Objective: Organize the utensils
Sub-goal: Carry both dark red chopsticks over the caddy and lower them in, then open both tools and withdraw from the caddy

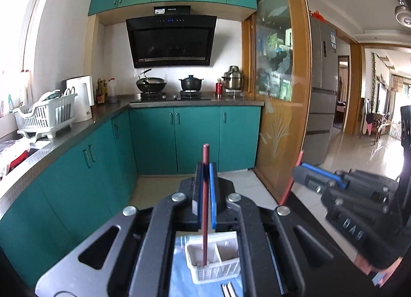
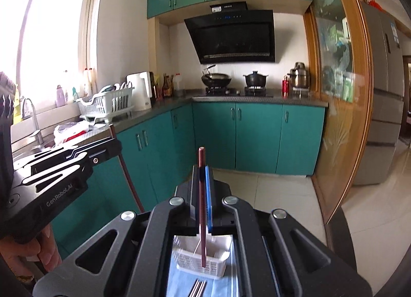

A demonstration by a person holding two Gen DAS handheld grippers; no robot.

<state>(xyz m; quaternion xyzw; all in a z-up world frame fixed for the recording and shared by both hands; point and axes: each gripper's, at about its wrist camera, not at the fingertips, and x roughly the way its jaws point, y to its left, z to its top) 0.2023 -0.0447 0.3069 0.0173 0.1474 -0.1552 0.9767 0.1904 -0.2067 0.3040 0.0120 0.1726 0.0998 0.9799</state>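
Each gripper holds one dark red chopstick upright. My left gripper [image 1: 205, 168] is shut on a chopstick [image 1: 205, 207] whose lower end hangs over the left compartment of a white slotted utensil basket [image 1: 218, 268]. My right gripper [image 2: 203, 171] is shut on another chopstick [image 2: 202, 207] whose tip hangs at the same basket [image 2: 200, 263]. The right gripper also shows at the right of the left wrist view [image 1: 303, 176]; the left gripper shows at the left of the right wrist view [image 2: 113, 148]. More chopsticks [image 1: 227, 289] lie on the blue cloth [image 1: 185, 279] in front of the basket.
Teal cabinets [image 1: 195, 137] and a dark counter run along the left and back. On it are a white dish rack [image 1: 46, 114], a kettle [image 1: 83, 96], a wok [image 1: 151, 84] and pots. A wooden glass door [image 1: 282, 91] stands to the right.
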